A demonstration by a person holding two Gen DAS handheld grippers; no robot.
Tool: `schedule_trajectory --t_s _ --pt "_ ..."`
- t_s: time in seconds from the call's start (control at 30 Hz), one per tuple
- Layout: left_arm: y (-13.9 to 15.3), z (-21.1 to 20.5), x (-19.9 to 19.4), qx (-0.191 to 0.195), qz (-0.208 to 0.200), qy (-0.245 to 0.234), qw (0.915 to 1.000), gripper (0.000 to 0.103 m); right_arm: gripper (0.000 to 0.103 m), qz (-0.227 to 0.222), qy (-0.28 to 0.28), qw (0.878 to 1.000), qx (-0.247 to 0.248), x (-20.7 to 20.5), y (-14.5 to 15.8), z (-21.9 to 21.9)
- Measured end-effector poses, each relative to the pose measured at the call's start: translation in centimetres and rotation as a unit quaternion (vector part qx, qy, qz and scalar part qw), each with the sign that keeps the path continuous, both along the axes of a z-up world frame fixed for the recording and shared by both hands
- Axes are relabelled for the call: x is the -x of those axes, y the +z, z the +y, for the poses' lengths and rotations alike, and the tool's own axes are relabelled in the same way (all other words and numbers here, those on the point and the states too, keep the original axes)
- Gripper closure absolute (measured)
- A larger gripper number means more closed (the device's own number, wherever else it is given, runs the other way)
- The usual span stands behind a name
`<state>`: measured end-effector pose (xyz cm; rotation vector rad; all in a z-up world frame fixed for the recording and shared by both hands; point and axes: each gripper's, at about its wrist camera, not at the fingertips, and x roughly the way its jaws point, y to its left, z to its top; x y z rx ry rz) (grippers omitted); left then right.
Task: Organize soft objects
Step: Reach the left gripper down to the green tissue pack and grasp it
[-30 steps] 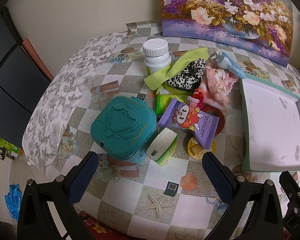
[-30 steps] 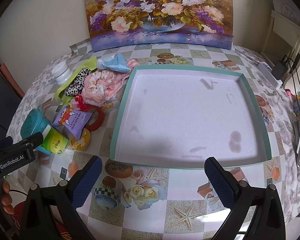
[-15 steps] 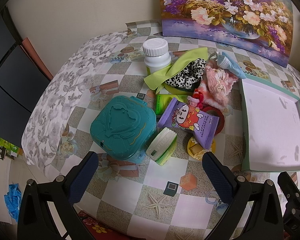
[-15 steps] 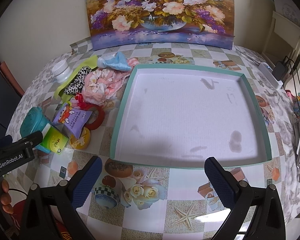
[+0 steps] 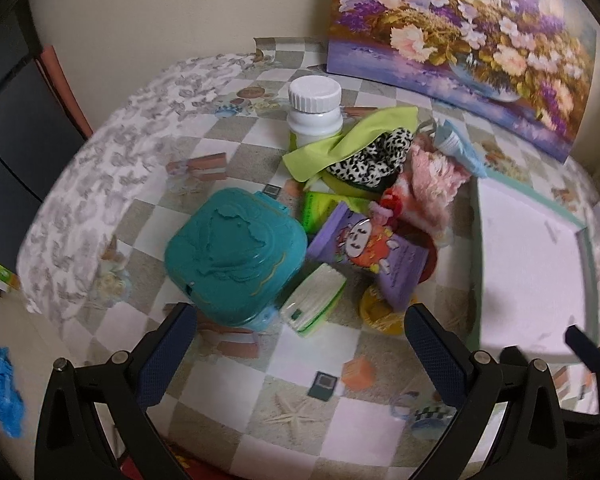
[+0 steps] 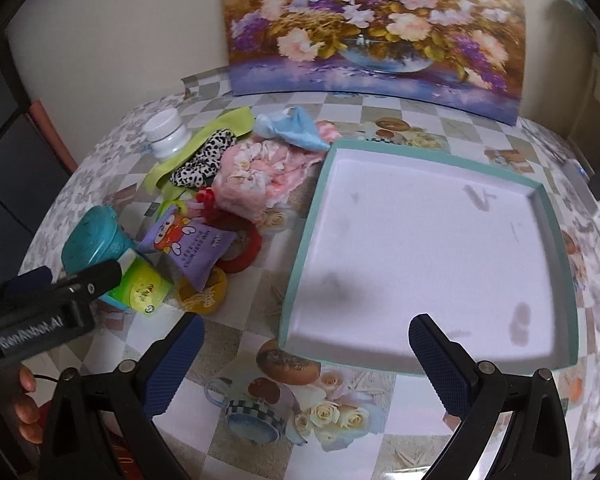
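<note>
A heap of soft things lies left of the tray: a lime cloth (image 5: 340, 144) (image 6: 204, 140), a black-and-white spotted scrunchie (image 5: 374, 156) (image 6: 202, 160), a fluffy pink cloth (image 5: 432, 176) (image 6: 256, 176) and a light blue cloth (image 5: 458, 148) (image 6: 296, 126). The white tray with a teal rim (image 6: 300, 248) (image 5: 478, 248) holds nothing. My left gripper (image 5: 300, 324) hangs open above the near side of the clutter, just before the teal box. My right gripper (image 6: 306, 336) stands open over the tray's near edge. Neither holds anything.
Hard items mix with the heap: a teal box (image 5: 236, 256), a white jar (image 5: 314, 108), a purple snack pouch (image 5: 368, 248), a green tissue pack (image 5: 314, 300), a red ring (image 6: 244, 248), a yellow lid (image 6: 204, 292). A flower painting (image 6: 372, 28) leans on the wall.
Both grippers moved forward and closer to the table; the clutter and tray look nearer. The right view swung slightly left. Nothing on the table moved.
</note>
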<state>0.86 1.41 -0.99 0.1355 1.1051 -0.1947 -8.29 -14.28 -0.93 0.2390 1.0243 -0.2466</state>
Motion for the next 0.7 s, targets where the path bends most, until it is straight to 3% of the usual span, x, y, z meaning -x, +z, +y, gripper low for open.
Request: schedule_trajectory --t_s 0.13,0.33,0.47,0.7 --pt "-0.6 0.6 -0.8 0.032 0.027 0.010 0.9991 0.000 0.000 0.012 0.006 1.000 -0.008 -0.7 -0.5 -0.1" --pt "-1.6 1.3 -1.5 0.017 0.050 0.042 0.9977 0.000 0.000 0.013 0.044 0.999 -0.010 -1.9 -0.9 1.2" --pt "-1.5 2.6 -2.4 0.034 0.061 0.069 0.9952 0.000 0.000 0.012 0.075 0.997 -0.008 -2.9 -1.0 2.7" --pt "-2.1 2.2 -2.8 0.020 0.071 0.056 0.9957 0.001 0.000 0.028 0.099 0.995 -0.008 -4.2 -1.8 4.0"
